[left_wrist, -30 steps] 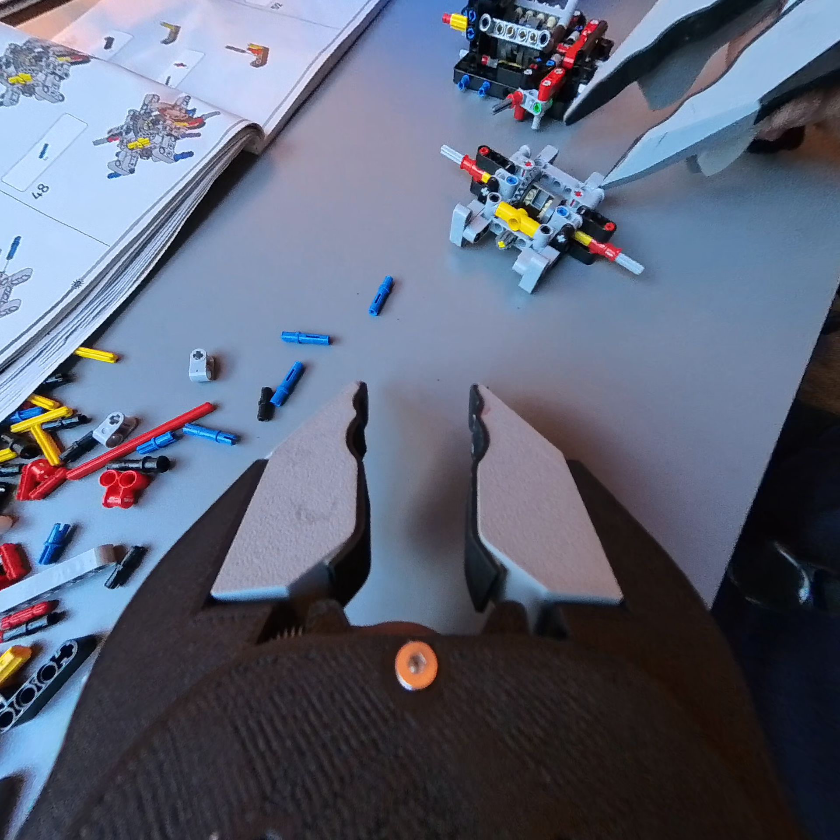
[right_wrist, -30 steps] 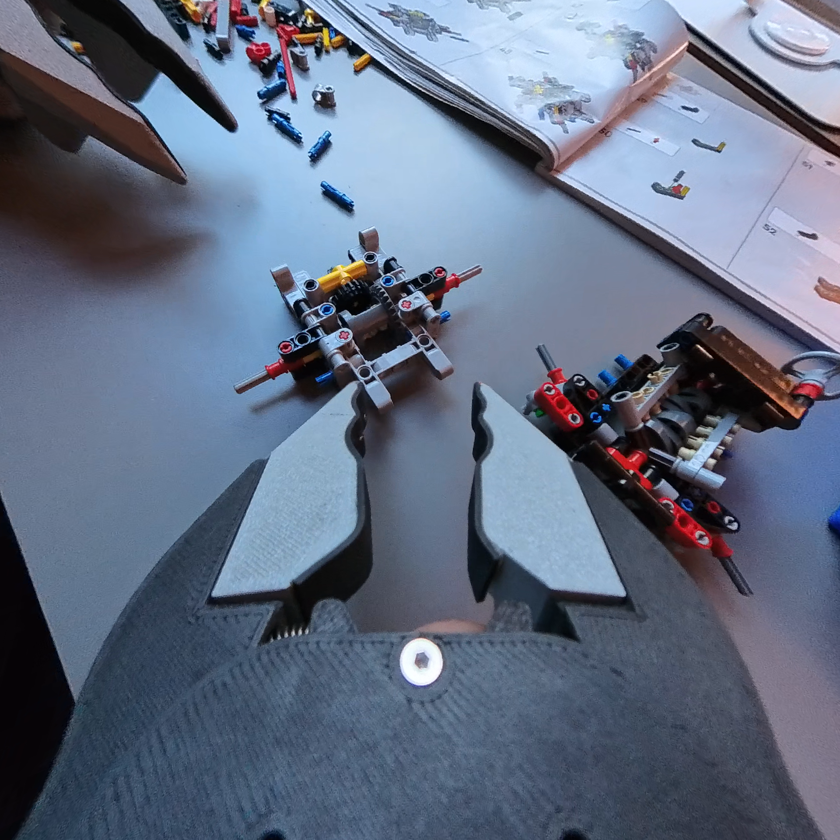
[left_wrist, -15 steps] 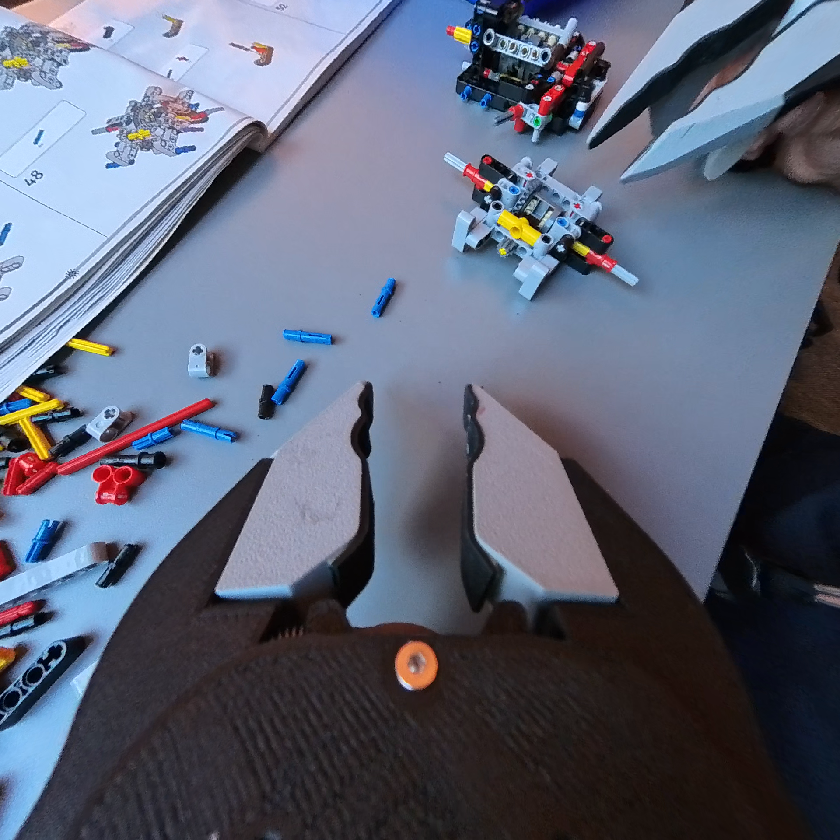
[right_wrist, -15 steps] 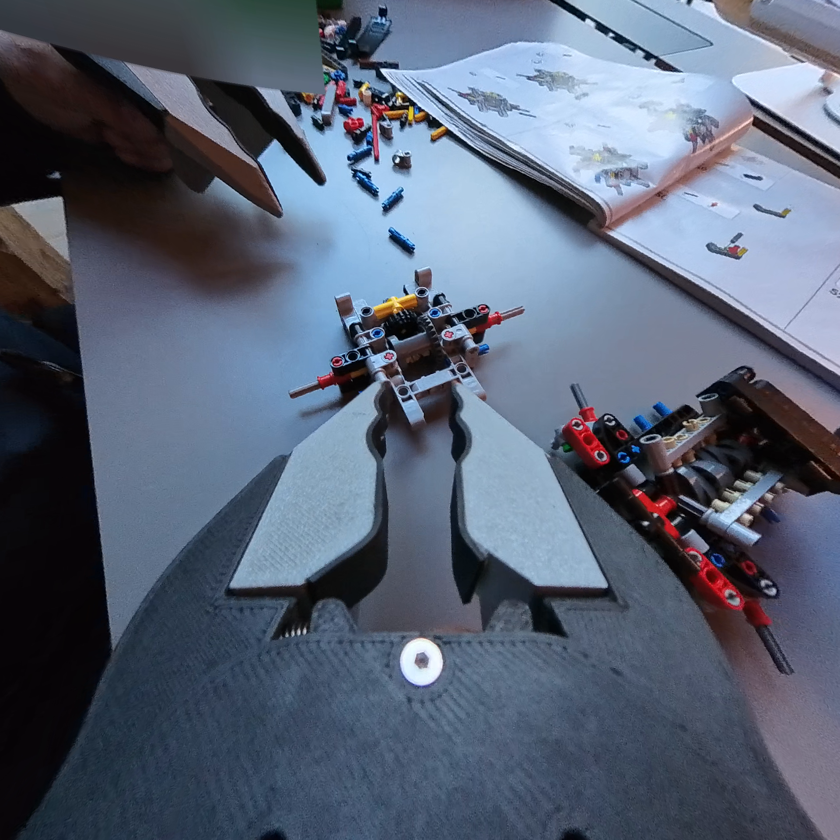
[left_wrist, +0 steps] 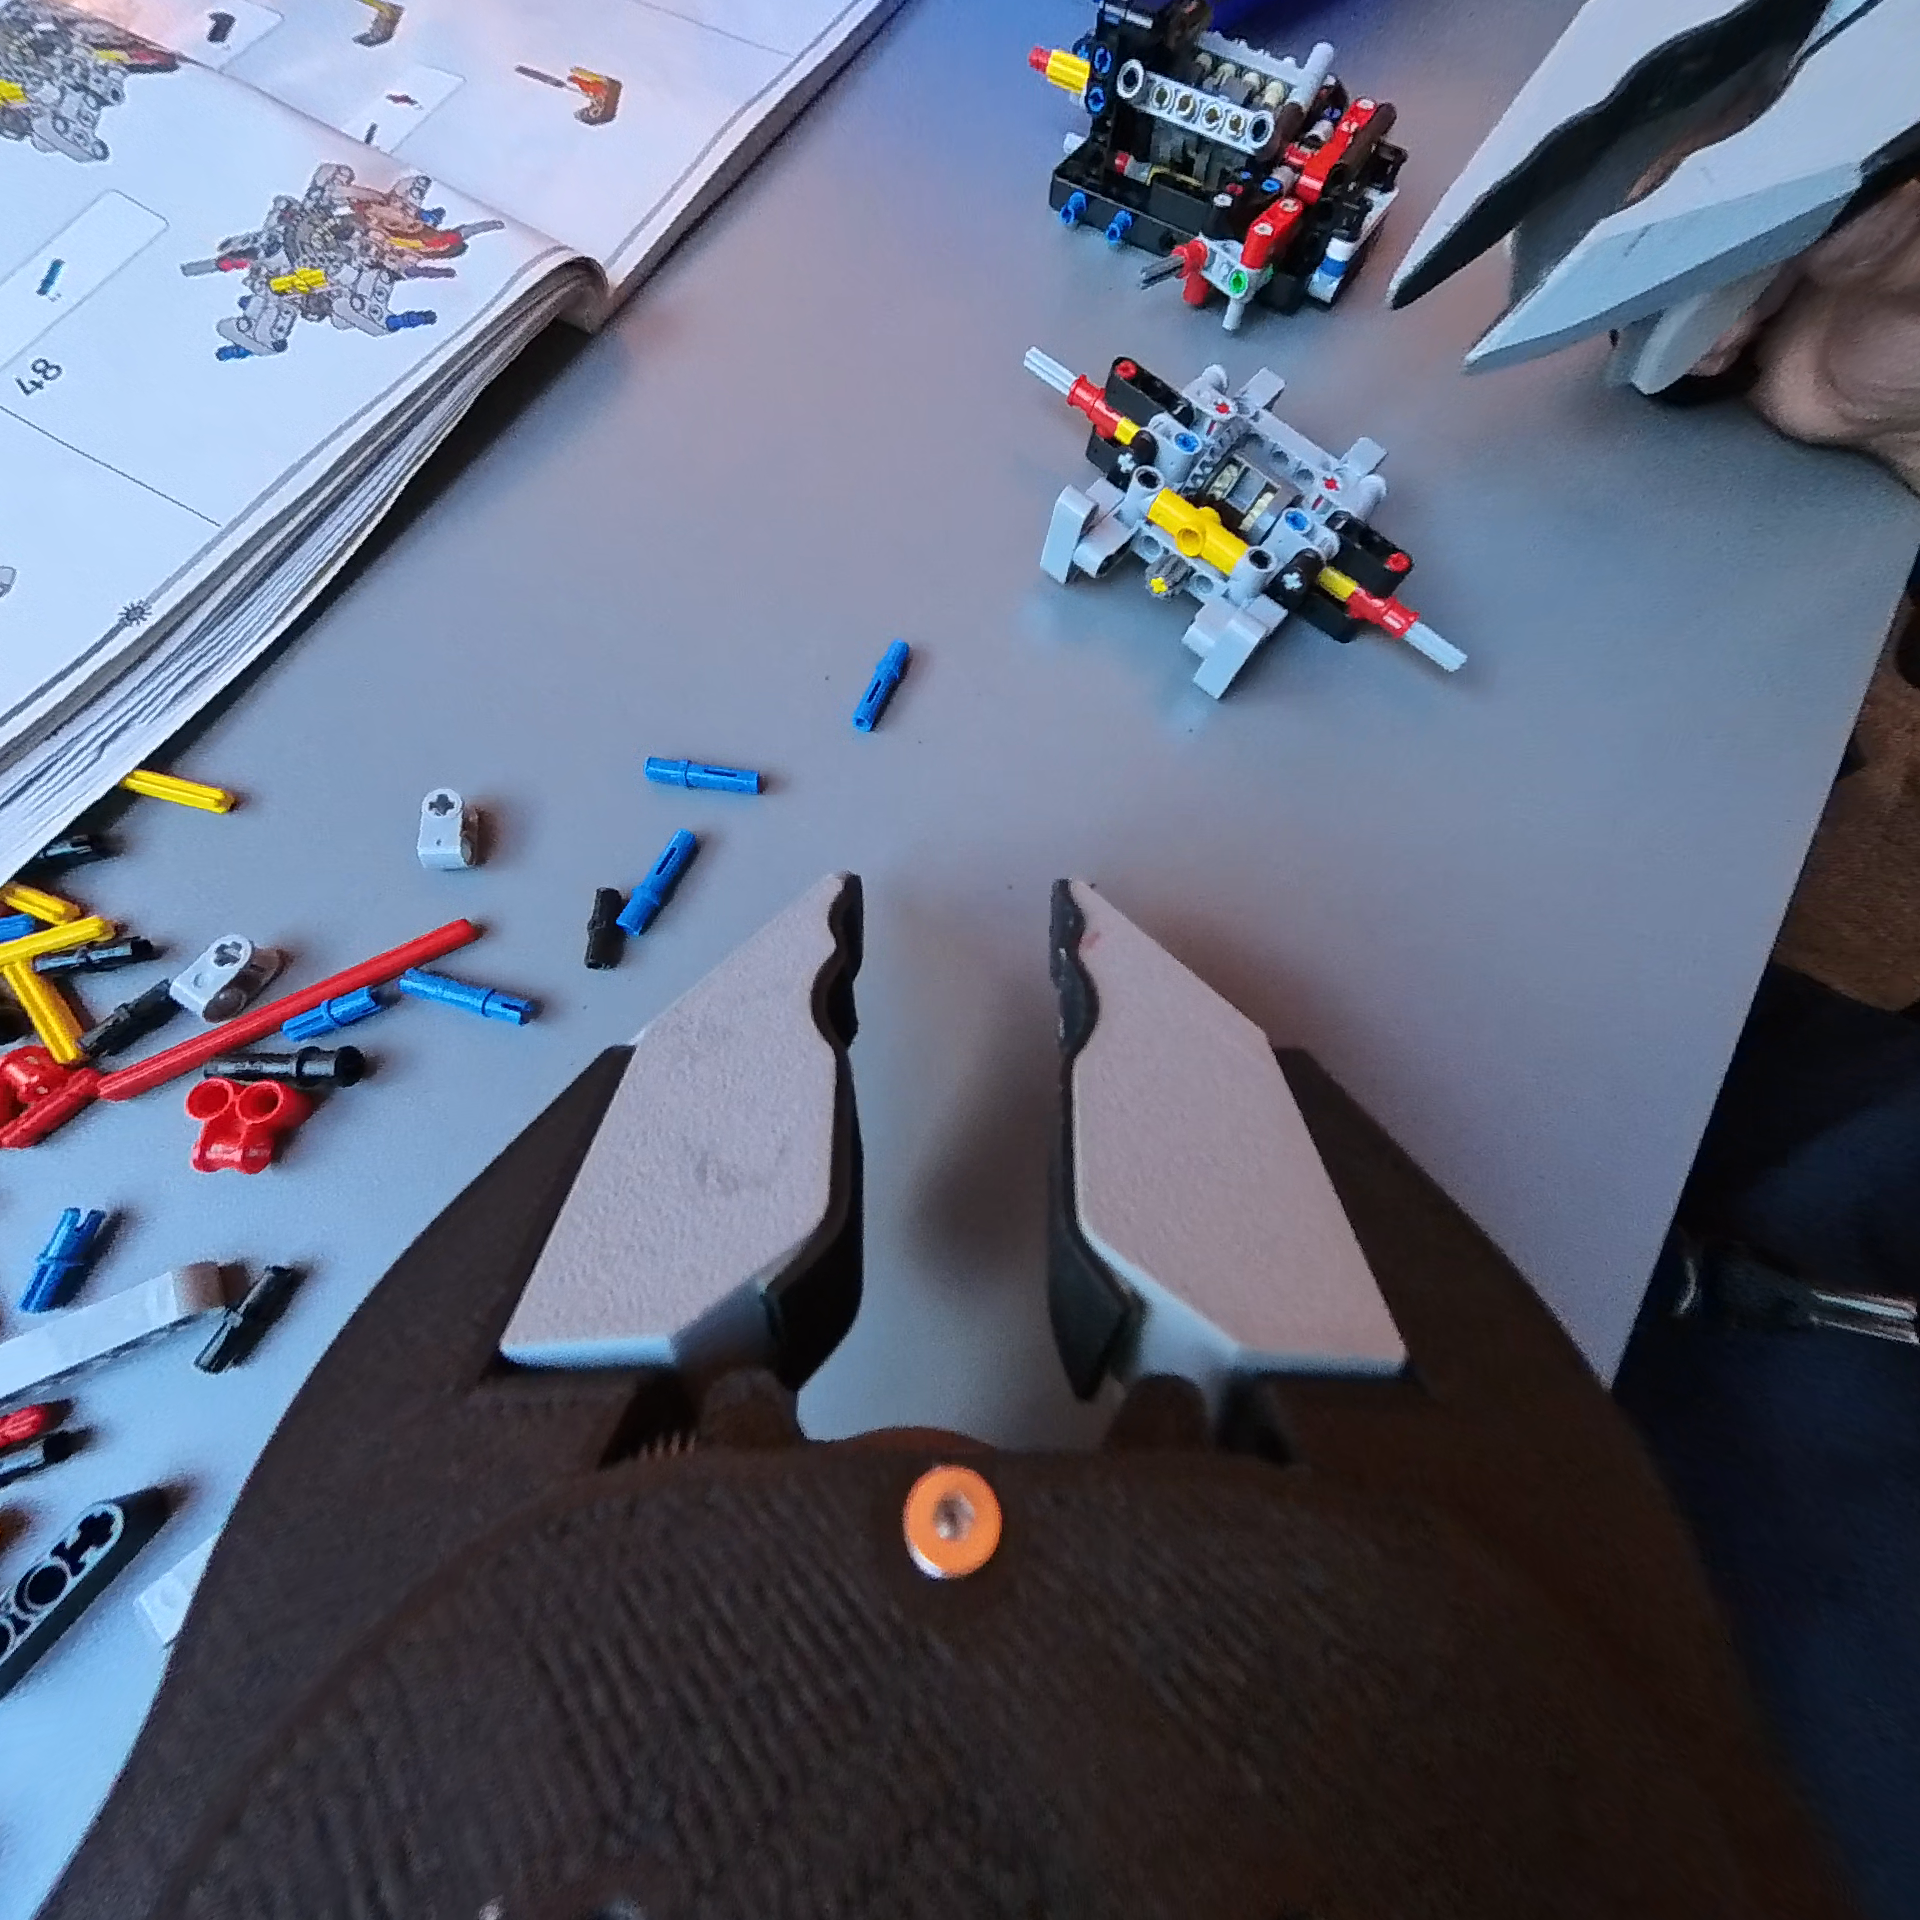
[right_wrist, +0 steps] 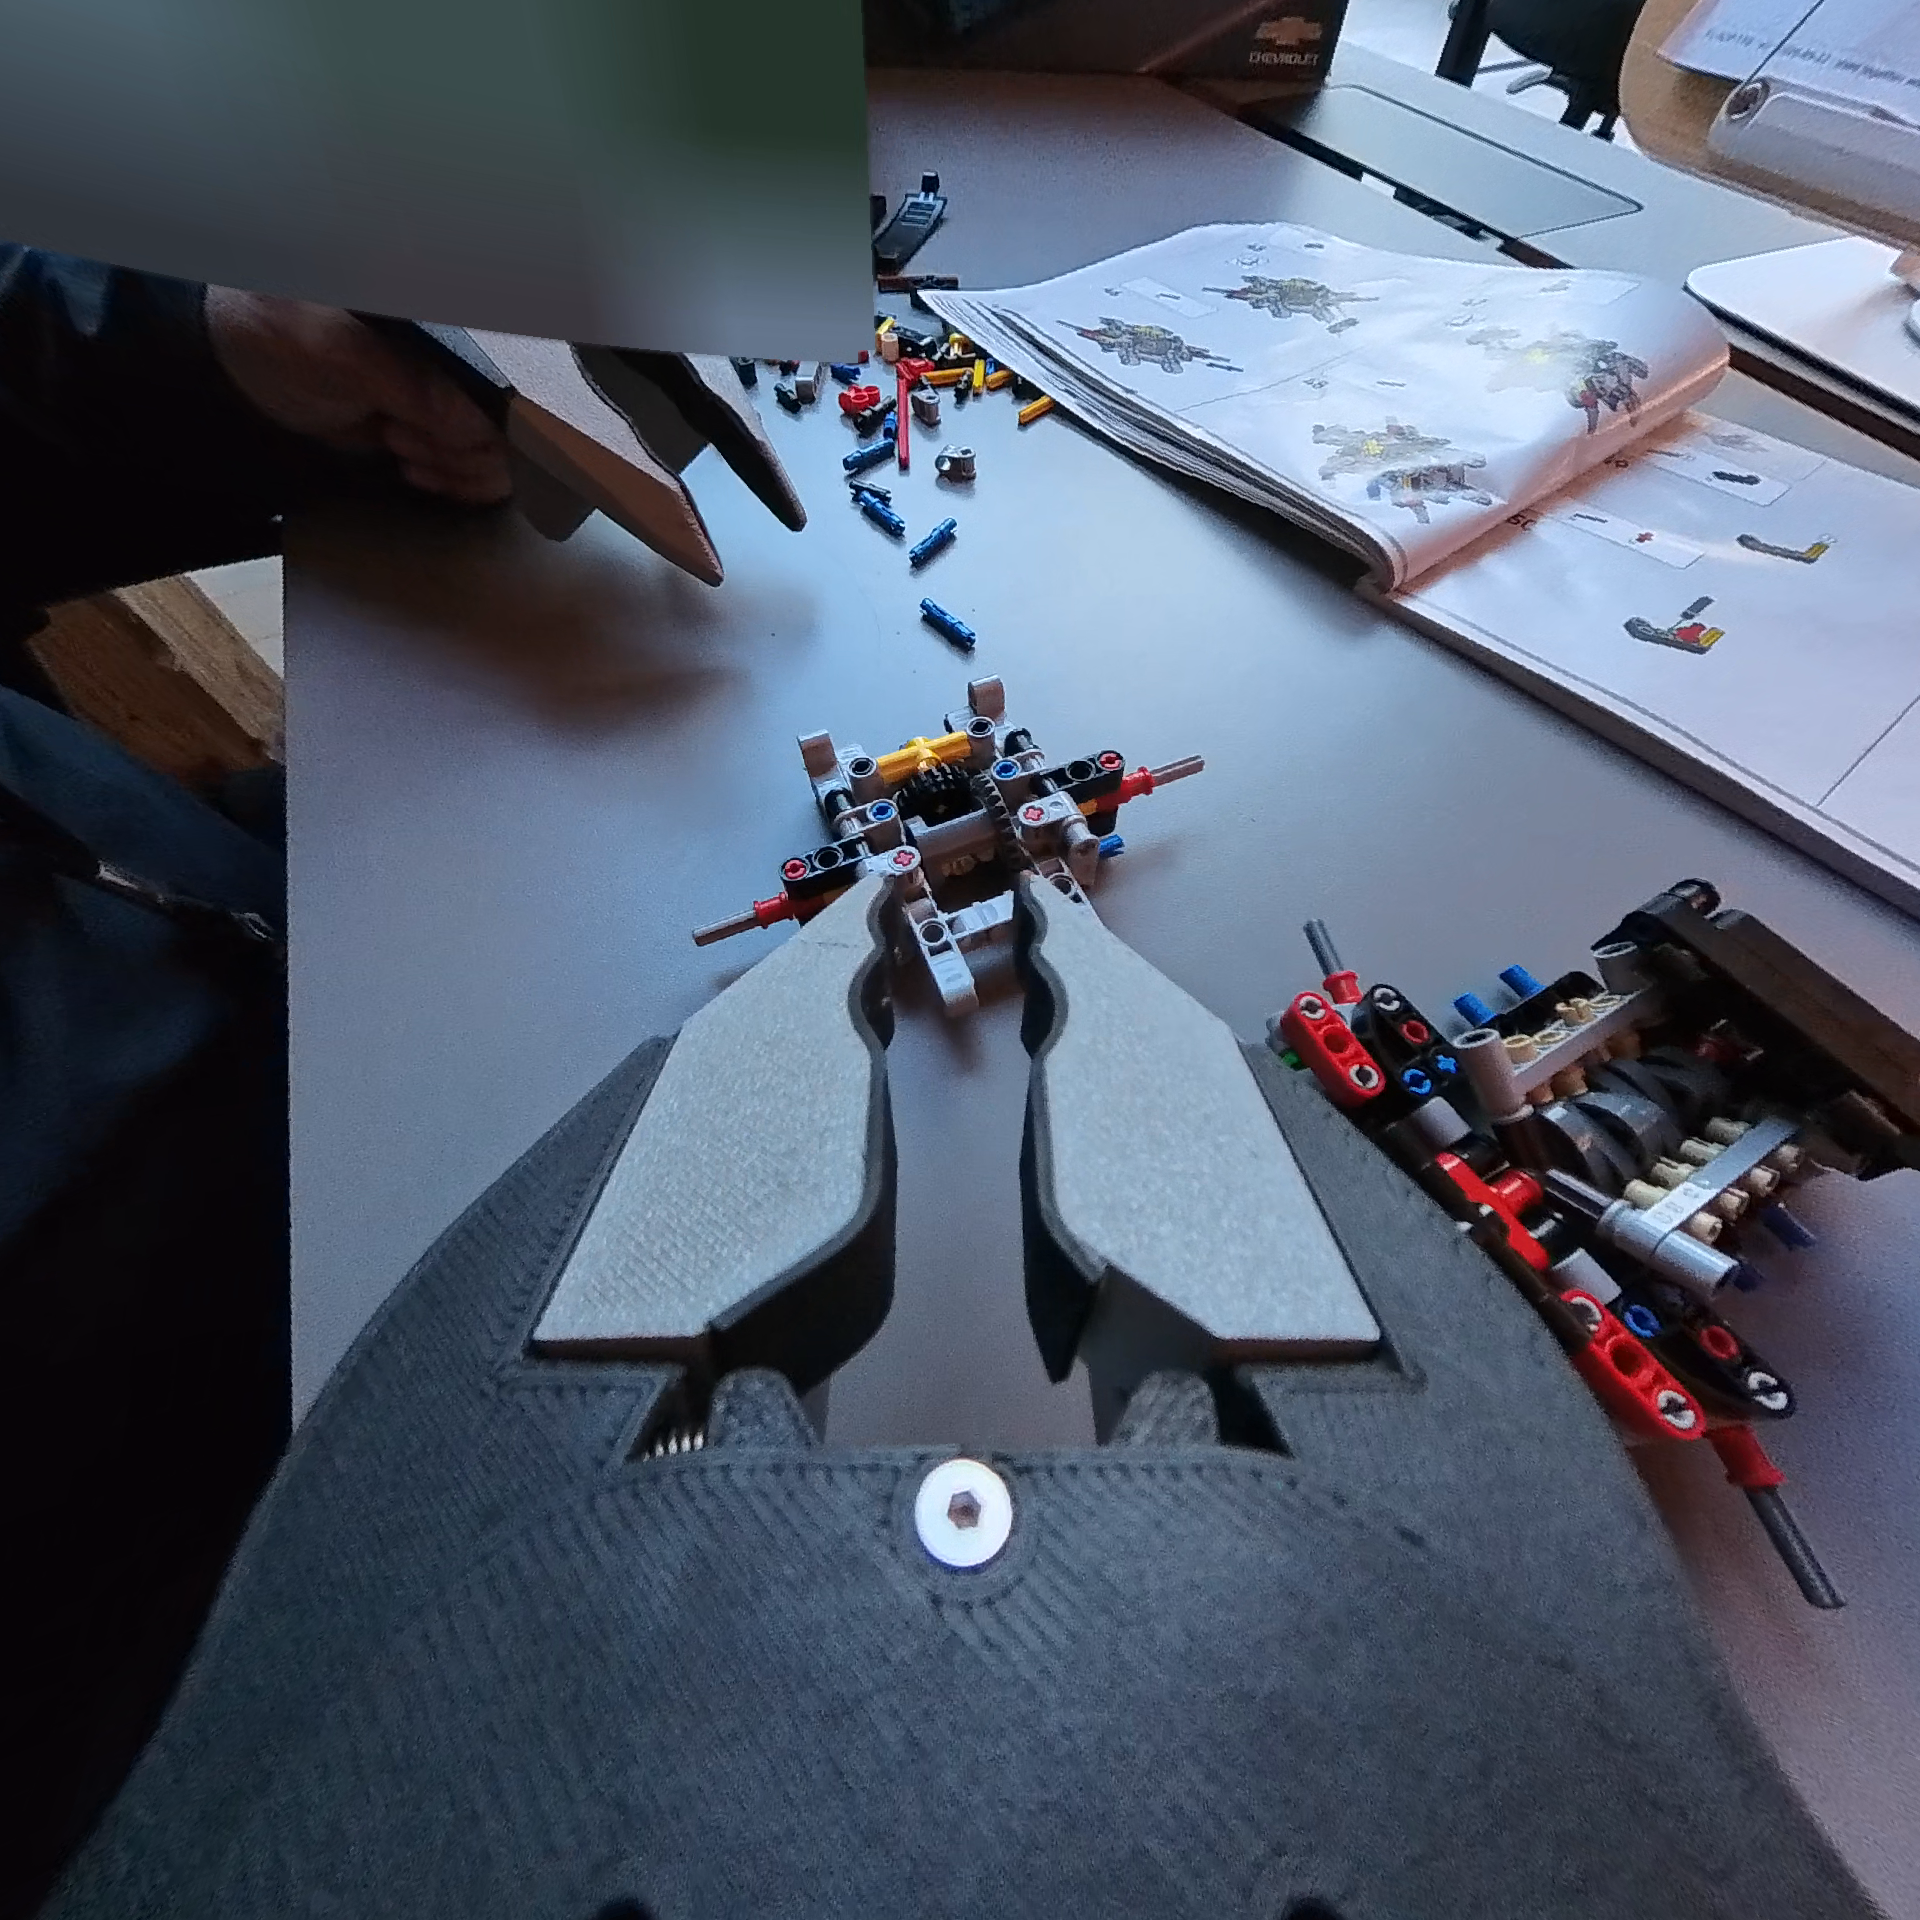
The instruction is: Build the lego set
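My left gripper [left_wrist: 956, 894] is open and empty, low over the grey table [left_wrist: 1351, 935]. Loose blue pins [left_wrist: 881, 684] lie just ahead and to its left. My right gripper [right_wrist: 951, 894] has its jaws narrowed but still apart, with nothing held. In the right wrist view its fingertips line up on either side of the grey frame of a small brick assembly [right_wrist: 956, 821]. The left wrist view shows that gripper [left_wrist: 1429, 332] raised and clear of the assembly [left_wrist: 1226, 509], which rests on the table. The left gripper also shows in the right wrist view [right_wrist: 758, 551].
A larger brick assembly [right_wrist: 1558, 1122] sits right of my right gripper and also shows in the left wrist view [left_wrist: 1226, 156]. An open instruction booklet [left_wrist: 260, 312] lies at the far left. A pile of loose parts [left_wrist: 156, 1039] lies left of my left gripper. The table edge [left_wrist: 1766, 935] runs along the right. Spacing between my two grippers at the tips: around 15 cm.
My right gripper's jaws have narrowed on air, and it has drawn back and up from the small assembly. My left gripper's jaws have narrowed slightly, and it has barely moved.
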A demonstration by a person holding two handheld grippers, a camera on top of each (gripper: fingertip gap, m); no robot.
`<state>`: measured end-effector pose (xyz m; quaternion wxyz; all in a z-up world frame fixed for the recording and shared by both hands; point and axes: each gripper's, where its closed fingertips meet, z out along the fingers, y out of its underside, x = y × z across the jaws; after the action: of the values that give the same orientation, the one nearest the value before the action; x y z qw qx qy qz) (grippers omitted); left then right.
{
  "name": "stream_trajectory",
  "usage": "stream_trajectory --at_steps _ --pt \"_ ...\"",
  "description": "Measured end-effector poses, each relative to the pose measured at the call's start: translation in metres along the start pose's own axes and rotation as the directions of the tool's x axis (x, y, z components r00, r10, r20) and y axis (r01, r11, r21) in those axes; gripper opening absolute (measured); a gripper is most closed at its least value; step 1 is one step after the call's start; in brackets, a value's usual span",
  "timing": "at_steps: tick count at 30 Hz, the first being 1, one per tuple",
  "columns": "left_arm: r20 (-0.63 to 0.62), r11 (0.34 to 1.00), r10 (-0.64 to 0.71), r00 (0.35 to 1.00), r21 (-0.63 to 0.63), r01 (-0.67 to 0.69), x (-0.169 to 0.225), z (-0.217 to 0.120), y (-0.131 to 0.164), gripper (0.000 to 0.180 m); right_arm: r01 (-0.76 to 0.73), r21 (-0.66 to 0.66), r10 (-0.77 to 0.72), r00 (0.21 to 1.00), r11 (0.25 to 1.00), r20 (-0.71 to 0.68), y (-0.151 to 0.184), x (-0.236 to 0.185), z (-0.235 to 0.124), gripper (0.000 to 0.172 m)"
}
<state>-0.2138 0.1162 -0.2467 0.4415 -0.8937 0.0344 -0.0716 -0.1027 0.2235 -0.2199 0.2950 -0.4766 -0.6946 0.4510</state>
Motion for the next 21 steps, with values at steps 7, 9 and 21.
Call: stream_trajectory --at_steps 7,9,21 --pt "0.0 1.0 0.003 1.0 0.0 -0.003 0.0002 0.0006 -0.0004 0.033 0.003 0.006 -0.003 1.0 1.0 -0.002 -0.0009 0.0 -0.0005 0.017" --pt "-0.003 1.0 0.002 1.0 0.0 -0.002 0.0006 0.001 -0.0008 0.032 0.005 0.006 -0.005 1.0 1.0 -0.003 -0.0008 -0.0001 -0.0005 0.017" --pt "-0.014 1.0 0.007 1.0 -0.004 -0.007 0.0024 0.0017 -0.0005 0.032 0.022 0.005 -0.022 1.0 1.0 -0.021 -0.001 0.0003 0.0001 0.018"
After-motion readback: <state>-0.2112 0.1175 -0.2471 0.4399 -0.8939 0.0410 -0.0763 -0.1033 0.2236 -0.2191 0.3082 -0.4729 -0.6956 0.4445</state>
